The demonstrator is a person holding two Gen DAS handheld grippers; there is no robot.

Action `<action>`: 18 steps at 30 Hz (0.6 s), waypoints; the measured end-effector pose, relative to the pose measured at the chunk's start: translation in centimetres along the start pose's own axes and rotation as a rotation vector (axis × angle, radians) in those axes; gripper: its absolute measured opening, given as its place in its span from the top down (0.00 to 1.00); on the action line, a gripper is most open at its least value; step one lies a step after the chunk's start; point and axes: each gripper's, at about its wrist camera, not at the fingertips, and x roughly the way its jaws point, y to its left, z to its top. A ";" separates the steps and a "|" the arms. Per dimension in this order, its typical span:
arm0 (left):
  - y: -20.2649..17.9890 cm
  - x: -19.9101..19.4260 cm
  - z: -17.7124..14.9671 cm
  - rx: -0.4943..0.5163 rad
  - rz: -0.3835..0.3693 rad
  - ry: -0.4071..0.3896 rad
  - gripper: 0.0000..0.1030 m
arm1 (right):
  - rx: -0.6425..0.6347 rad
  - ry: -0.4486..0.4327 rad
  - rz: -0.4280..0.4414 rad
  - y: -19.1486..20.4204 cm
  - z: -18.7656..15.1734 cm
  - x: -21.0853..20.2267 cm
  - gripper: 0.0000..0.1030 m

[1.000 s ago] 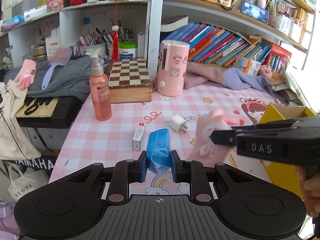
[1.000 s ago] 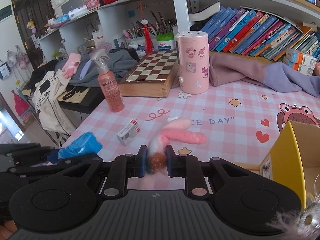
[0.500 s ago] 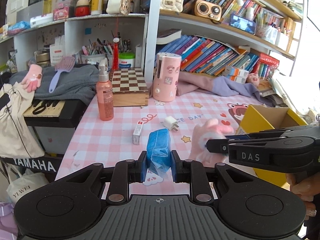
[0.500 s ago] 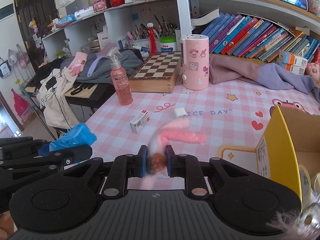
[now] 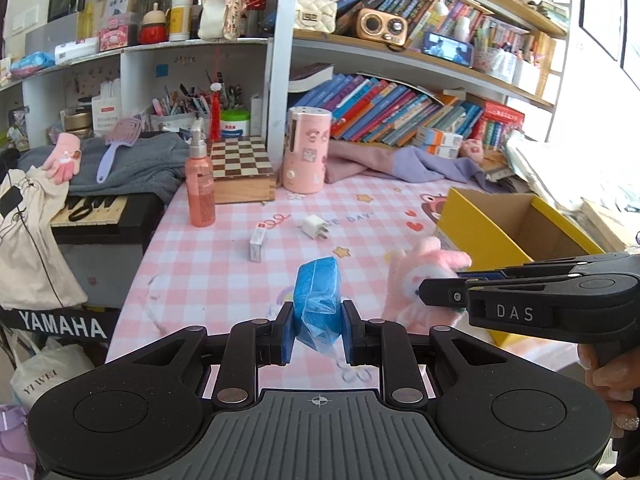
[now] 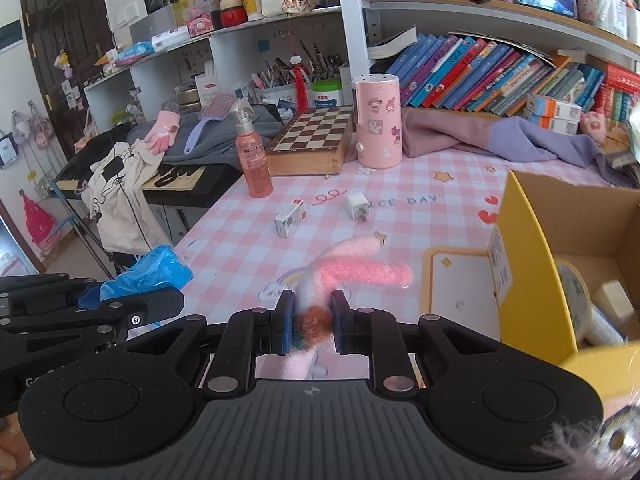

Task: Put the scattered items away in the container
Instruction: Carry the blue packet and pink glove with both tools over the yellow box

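My left gripper (image 5: 317,330) is shut on a blue plastic packet (image 5: 318,300), held above the pink checked tablecloth (image 5: 208,264). My right gripper (image 6: 308,326) is shut on the cuff of a fluffy pink glove (image 6: 356,270), whose fingers stick out forward. The glove (image 5: 420,280) also shows in the left wrist view, beside the right gripper (image 5: 424,292). The yellow cardboard box (image 5: 476,232) stands open at the right; in the right wrist view the box (image 6: 532,280) holds a tape roll (image 6: 576,300). A small white and red carton (image 5: 257,243) and a white charger plug (image 5: 314,227) lie on the cloth.
A pink spray bottle (image 5: 199,184), a chessboard box (image 5: 242,172) and a pink cylinder (image 5: 306,150) stand at the back. Lilac clothing (image 5: 400,162) lies along the bookshelf. A keyboard (image 5: 100,216) with a cloth bag sits past the table's left edge.
Both grippers have drawn back from the table and risen a little with their loads, so more of the table and the yellow box shows. The carton and plug have stayed put.
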 end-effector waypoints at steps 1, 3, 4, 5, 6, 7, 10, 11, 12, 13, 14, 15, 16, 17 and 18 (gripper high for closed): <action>-0.2 -0.3 -0.2 0.005 -0.006 0.001 0.79 | 0.005 -0.001 -0.003 0.1 -0.4 -0.4 0.83; -0.6 -0.9 -0.7 0.017 -0.019 0.004 0.79 | 0.016 -0.003 -0.011 0.2 -1.2 -1.3 0.83; -0.9 -1.1 -0.9 0.023 -0.027 0.006 0.79 | 0.021 -0.004 -0.015 0.2 -1.6 -1.8 0.83; -1.1 -1.4 -1.2 0.029 -0.036 0.009 0.79 | 0.028 -0.005 -0.021 0.2 -2.0 -2.2 0.83; -1.4 -1.6 -1.4 0.033 -0.045 0.013 0.79 | 0.036 -0.006 -0.027 0.1 -2.4 -2.6 0.83; -1.6 -1.8 -1.6 0.038 -0.054 0.016 0.79 | 0.044 -0.006 -0.034 0.1 -2.9 -3.0 0.83; -2.6 -2.4 -2.4 0.056 -0.081 0.024 0.79 | 0.071 -0.005 -0.059 -0.2 -4.2 -4.3 0.83; -2.9 -2.5 -2.6 0.062 -0.092 0.027 0.79 | 0.081 -0.003 -0.068 -0.4 -4.7 -4.7 0.83; -3.2 -2.7 -2.8 0.068 -0.102 0.031 0.79 | 0.091 -0.001 -0.077 -0.5 -5.2 -5.1 0.83; -3.5 -2.8 -3.0 0.076 -0.112 0.034 0.79 | 0.102 0.000 -0.087 -0.6 -5.6 -5.5 0.83; -3.8 -3.0 -3.2 0.084 -0.123 0.037 0.79 | 0.113 0.001 -0.096 -0.8 -6.1 -5.9 0.83; -4.1 -3.1 -3.4 0.093 -0.134 0.040 0.79 | 0.124 0.001 -0.106 -0.9 -6.5 -6.3 0.83; -4.4 -3.2 -3.5 0.102 -0.145 0.043 0.79 | 0.136 0.002 -0.116 -1.1 -6.9 -6.7 0.83; -4.7 -3.3 -3.7 0.111 -0.157 0.045 0.79 | 0.149 0.003 -0.127 -1.3 -7.2 -7.1 0.83; -5.1 -3.3 -3.7 0.121 -0.168 0.048 0.79 | 0.162 0.003 -0.138 -1.5 -7.6 -7.4 0.83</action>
